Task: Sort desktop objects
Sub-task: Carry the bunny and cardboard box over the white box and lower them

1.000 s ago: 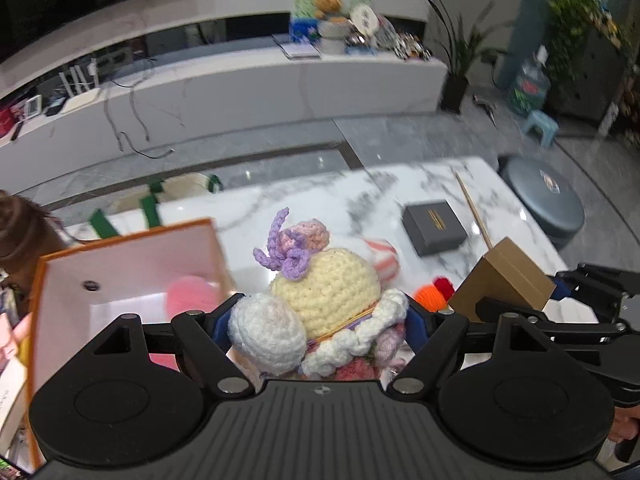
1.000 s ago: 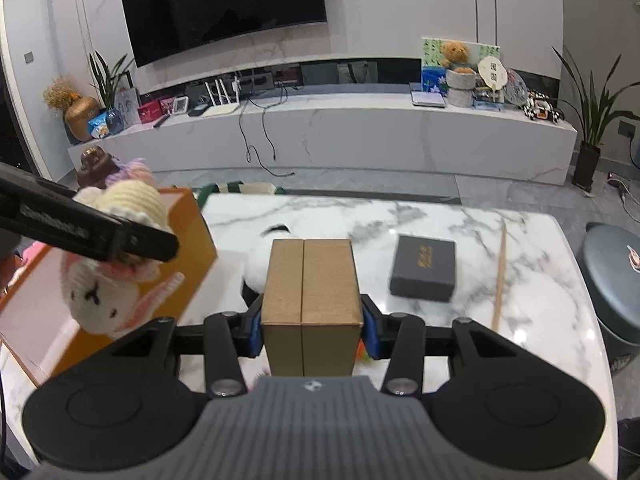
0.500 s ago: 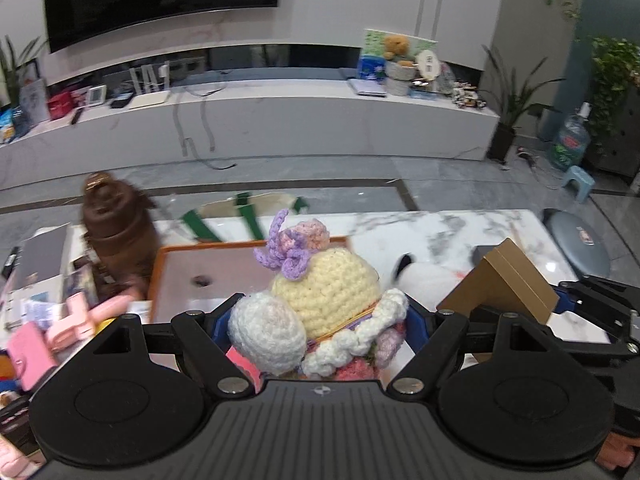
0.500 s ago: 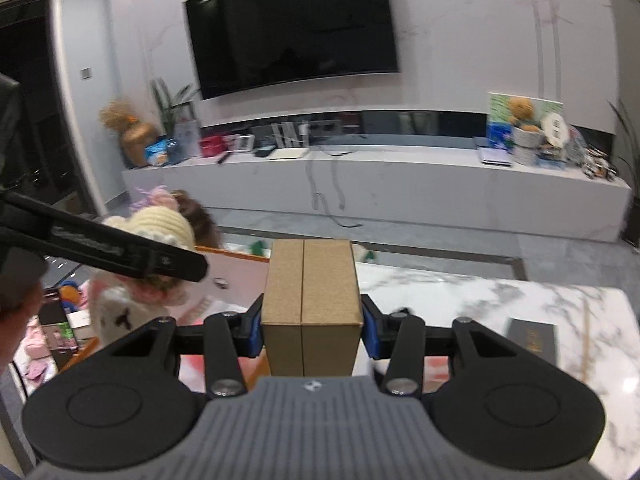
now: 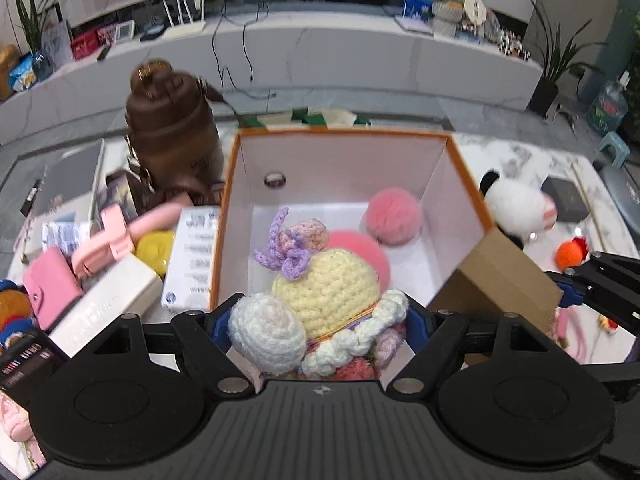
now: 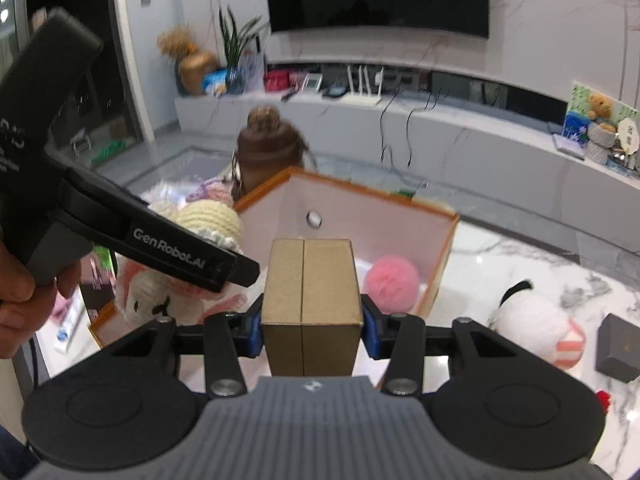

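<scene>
Holding position over the orange-rimmed storage box [image 5: 456,148], both grippers loaded.

Left gripper [image 5: 318,322]: fingers clamped on a crocheted bunny doll [image 5: 324,288], suspended above the box's near edge. Judged soft, light, compressible; best held across the stuffed head, not the loose purple bow.

Box contents: pink pompom [image 5: 394,216] on the floor, far right corner.

Right gripper [image 6: 312,322]: fingers clamped on the flanks of a brown cardboard box [image 6: 311,280], just right of the doll, near the storage box's wall. Judged stiff, light, smooth-sided; flat opposing faces suit the grip.

Table [image 6: 520,252], right: white plush toy [image 6: 532,328].
</scene>
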Demonstrator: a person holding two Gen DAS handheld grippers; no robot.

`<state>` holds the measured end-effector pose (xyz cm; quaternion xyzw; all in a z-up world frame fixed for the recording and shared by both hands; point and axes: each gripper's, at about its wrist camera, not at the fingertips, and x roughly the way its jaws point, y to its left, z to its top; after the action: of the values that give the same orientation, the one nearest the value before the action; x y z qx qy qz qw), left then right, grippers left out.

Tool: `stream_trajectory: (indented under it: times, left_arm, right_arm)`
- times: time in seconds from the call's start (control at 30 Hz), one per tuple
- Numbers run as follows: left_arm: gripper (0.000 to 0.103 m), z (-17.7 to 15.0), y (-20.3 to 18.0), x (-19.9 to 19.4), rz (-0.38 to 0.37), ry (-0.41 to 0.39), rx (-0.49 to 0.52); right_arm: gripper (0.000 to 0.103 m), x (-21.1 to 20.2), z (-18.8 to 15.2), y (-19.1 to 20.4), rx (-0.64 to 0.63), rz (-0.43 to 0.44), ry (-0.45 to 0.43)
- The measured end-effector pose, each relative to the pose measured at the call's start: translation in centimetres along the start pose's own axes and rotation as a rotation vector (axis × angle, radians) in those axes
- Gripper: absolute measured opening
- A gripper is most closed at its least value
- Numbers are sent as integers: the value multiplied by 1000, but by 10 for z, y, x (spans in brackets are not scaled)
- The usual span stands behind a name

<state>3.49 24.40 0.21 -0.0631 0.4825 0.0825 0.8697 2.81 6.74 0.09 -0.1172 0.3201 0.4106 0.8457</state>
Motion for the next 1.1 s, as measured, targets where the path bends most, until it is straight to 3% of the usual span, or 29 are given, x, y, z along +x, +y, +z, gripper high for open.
stream_trajectory:
  times: [0.47, 1.1]
  left_arm:
    - [92, -5, -7, 50, 26, 95, 72]
    - [94, 6, -25, 74, 120, 103, 152]
  right_arm:
    - [47, 60, -8, 10, -133, -39, 175]
    - [48, 82, -8, 13, -304, -136, 217]
